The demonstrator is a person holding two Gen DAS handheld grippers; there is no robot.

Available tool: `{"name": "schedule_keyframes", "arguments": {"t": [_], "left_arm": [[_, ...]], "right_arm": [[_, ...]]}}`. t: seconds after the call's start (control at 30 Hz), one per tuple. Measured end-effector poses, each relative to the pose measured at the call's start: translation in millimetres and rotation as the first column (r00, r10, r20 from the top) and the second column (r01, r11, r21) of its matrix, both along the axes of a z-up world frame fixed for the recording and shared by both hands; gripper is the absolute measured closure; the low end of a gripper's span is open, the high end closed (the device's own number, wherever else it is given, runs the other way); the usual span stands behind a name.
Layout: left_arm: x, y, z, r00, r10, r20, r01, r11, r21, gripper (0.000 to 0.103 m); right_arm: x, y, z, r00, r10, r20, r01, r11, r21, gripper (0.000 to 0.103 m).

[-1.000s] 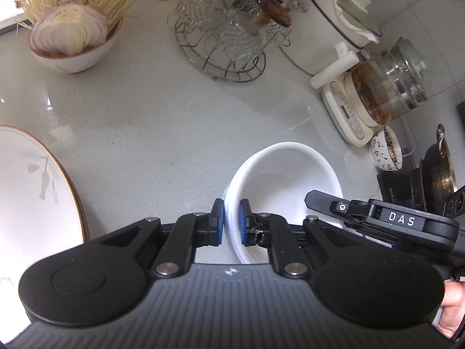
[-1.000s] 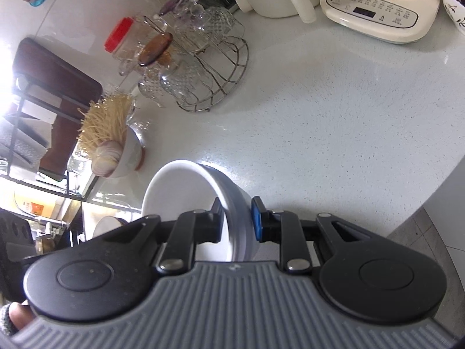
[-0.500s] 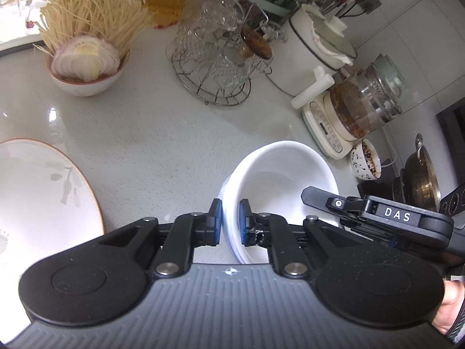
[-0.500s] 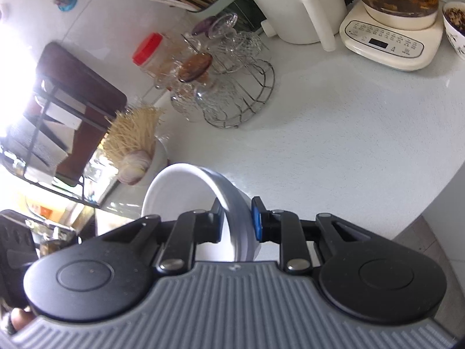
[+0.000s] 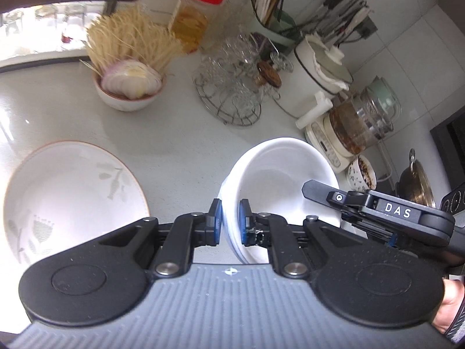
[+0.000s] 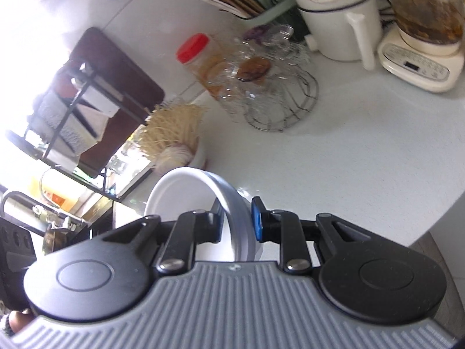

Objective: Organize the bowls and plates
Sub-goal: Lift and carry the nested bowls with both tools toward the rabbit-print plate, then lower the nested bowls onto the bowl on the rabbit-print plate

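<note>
A white bowl (image 5: 279, 171) is held in the air above the counter by both grippers. My left gripper (image 5: 230, 222) is shut on the bowl's near-left rim. My right gripper (image 6: 237, 221) is shut on the opposite rim of the same bowl (image 6: 186, 192); its black body shows at the right of the left wrist view (image 5: 386, 215). A large white plate with a grey leaf pattern and brown rim (image 5: 66, 197) lies flat on the counter at the left, well apart from the bowl.
A bowl of dry noodles and sliced onion (image 5: 129, 87) stands at the back left. A wire rack of glass cups (image 5: 232, 96), a red-lidded jar (image 5: 197, 17), a white pot (image 5: 316, 84), a glass kettle on its base (image 5: 351, 128) and a small patterned bowl (image 5: 361, 173) line the back and right.
Both grippers have lifted the white bowl higher off the counter. More of the plate and the back wall now shows. The grips on the rim are unchanged.
</note>
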State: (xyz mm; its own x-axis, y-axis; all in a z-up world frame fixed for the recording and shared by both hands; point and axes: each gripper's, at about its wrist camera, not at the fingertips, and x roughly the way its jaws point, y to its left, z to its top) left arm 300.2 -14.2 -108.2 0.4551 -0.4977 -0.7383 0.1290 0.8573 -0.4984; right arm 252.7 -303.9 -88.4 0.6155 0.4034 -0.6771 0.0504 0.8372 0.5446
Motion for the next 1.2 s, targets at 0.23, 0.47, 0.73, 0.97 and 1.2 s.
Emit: {"name": "schedule_keyframes", "arguments": {"t": [0.23,0.47,0.73,0.97,1.2], "left_arm": [[-14,29,14,0.997,0.066,0.031,-0.066,0.998,-0.010,0.090],[-33,64,19,0.988,0.145,0.046,-0.144,0.989,-0.022,0.090],[-49,105,16,0.967,0.248,0.050,-0.247,0.969,-0.024,0.090],[-53,135,-9,0.951,0.310,-0.006,-0.310,0.951,-0.019,0.090],[-51,154,-42,0.936,0.341,-0.084,-0.343,0.939,-0.014,0.090]], "right_arm": [[4,26,10,0.998,0.060,0.018,-0.060,0.998,0.000,0.080],[10,59,17,0.989,0.143,0.029,-0.143,0.990,0.005,0.080],[19,101,16,0.967,0.252,0.024,-0.252,0.968,0.000,0.080],[31,139,-6,0.943,0.330,-0.045,-0.331,0.943,-0.025,0.080],[46,165,-35,0.921,0.369,-0.128,-0.377,0.925,-0.044,0.080]]}}
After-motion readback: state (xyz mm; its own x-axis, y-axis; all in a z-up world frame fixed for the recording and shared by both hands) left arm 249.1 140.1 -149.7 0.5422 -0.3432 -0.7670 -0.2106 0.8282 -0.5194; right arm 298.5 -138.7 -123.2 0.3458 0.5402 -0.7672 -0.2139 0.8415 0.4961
